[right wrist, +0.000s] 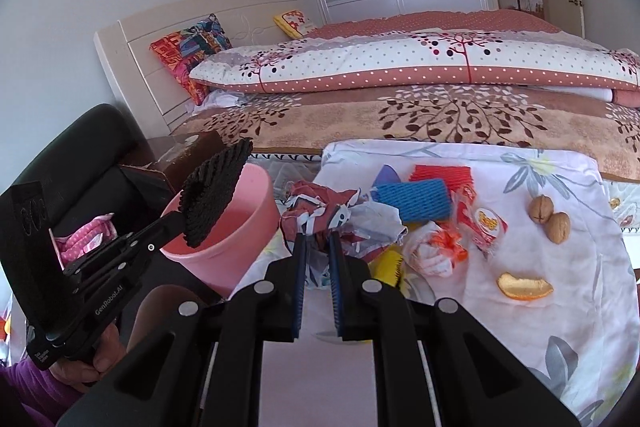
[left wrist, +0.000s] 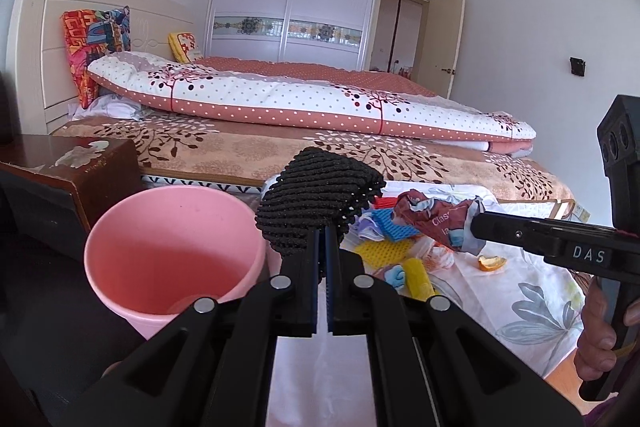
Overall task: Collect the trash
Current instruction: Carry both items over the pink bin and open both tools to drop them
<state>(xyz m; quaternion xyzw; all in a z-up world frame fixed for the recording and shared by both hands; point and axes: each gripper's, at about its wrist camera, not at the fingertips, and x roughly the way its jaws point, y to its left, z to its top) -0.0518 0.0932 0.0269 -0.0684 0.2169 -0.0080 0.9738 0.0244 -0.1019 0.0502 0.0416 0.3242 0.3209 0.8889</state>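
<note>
- Left gripper (left wrist: 322,247) jaws were pressed together on a black ribbed foam net sleeve (left wrist: 316,199), its long axis tilted up and left, just right of the round pink plastic bin (left wrist: 120,267).
- Right gripper (right wrist: 319,247) jaws pinched a crumpled maroon-and-white paper wrapper (right wrist: 320,211).
- Bin looked empty; neither piece dropped yet.
- Beyond: blue foam sleeve (right wrist: 412,201), orange peel (right wrist: 524,287), two walnuts (right wrist: 548,217) left on the floral sheet (right wrist: 560,327).

"DAS" on the right tool (left wrist: 476,223), "GenRobot.AI" on the left tool (right wrist: 182,223).
</note>
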